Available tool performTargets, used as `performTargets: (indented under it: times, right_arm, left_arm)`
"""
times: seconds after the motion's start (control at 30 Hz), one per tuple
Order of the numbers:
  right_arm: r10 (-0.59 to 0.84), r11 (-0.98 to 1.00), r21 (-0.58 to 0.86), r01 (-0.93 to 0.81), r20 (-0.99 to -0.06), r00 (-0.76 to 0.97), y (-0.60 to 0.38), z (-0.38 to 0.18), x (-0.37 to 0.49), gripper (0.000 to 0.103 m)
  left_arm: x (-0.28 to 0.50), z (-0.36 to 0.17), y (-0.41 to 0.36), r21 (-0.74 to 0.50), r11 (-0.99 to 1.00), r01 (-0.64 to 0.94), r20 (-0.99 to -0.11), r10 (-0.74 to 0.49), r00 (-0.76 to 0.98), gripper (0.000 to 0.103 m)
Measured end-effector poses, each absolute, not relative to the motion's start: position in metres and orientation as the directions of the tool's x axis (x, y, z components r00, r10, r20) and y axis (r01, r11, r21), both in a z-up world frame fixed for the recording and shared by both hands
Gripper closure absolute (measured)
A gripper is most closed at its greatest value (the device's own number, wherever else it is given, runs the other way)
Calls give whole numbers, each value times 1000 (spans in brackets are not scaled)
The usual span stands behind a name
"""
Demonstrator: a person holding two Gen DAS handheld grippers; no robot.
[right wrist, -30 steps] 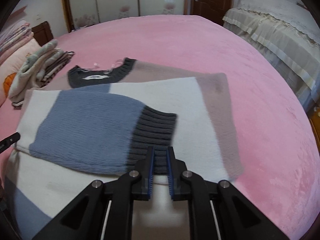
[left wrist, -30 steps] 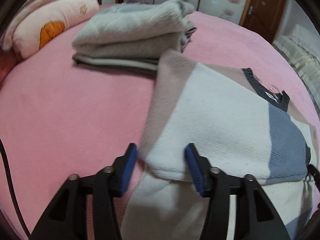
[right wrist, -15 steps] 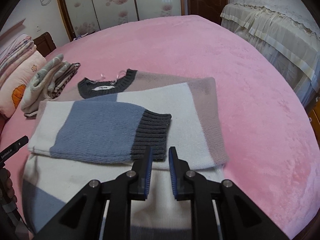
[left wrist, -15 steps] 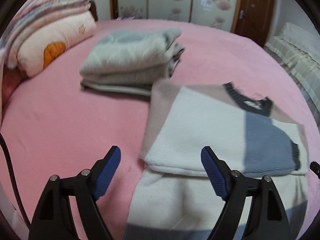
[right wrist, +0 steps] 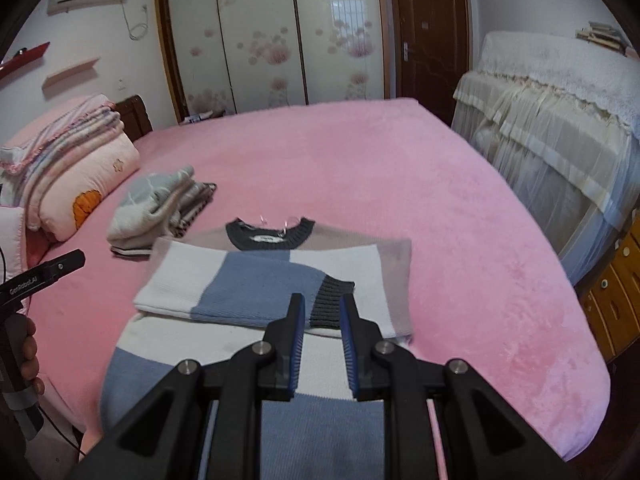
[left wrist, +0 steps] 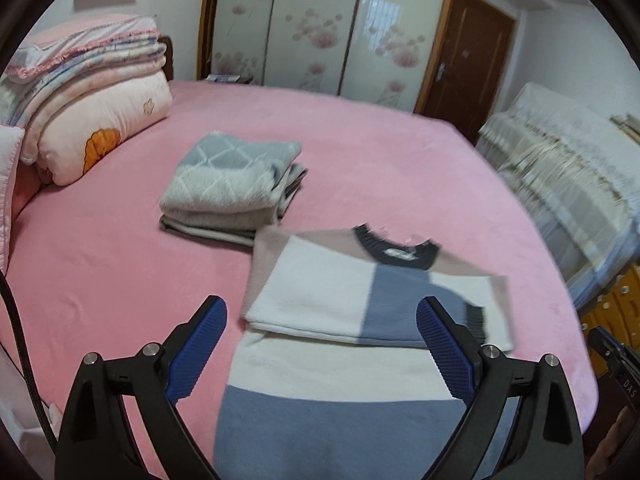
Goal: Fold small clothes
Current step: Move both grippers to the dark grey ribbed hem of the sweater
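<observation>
the sweater [left wrist: 360, 300] is laid flat on the pink bed [left wrist: 120, 280], sleeves folded across its chest so the body can be doubled next. both the left tongs [left wrist: 322, 346] and right tongs [right wrist: 322, 340] are held released above its hem, nothing gripped.

Pink bed cover [right wrist: 360, 168] fills middle. Stacked quilts [left wrist: 88, 92] far left, orange-print pillow [right wrist: 86, 188] lowest. Floral sliding wardrobe [right wrist: 264, 36] at far wall, brown door [right wrist: 428, 40] right of it. Lace-draped furniture [right wrist: 552, 92] far right.
</observation>
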State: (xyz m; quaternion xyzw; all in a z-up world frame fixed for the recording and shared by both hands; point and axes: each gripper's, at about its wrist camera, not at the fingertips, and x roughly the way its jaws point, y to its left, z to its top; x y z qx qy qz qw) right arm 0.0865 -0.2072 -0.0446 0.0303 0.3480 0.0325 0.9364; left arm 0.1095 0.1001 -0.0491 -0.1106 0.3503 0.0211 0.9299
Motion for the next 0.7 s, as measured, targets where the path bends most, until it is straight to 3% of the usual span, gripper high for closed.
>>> performTargets:
  times: [0.1,0.33,0.5,0.7]
  right_arm:
    - [86,995,85,-43,-618,782,-209,-30,61,68]
    - [113,993,83,-80,-570,813,-204,-13,8,68]
    - [142,990,96,-108,-532,835,-200,-5,-24,67]
    - [150,988,53,-143,-491,858,-187,-7,-53,51]
  left_arm:
    - [82,-34,95,-200,976,-88,-611,-54,790,8]
    - [24,-17,78,-121,992,-33,-572,-43,819,7]
    - [-2,-15,74,-111,993,-37,-599,-38,800,7]
    - [-20,-32,77,-112,990,-82,-641,-10,767,5]
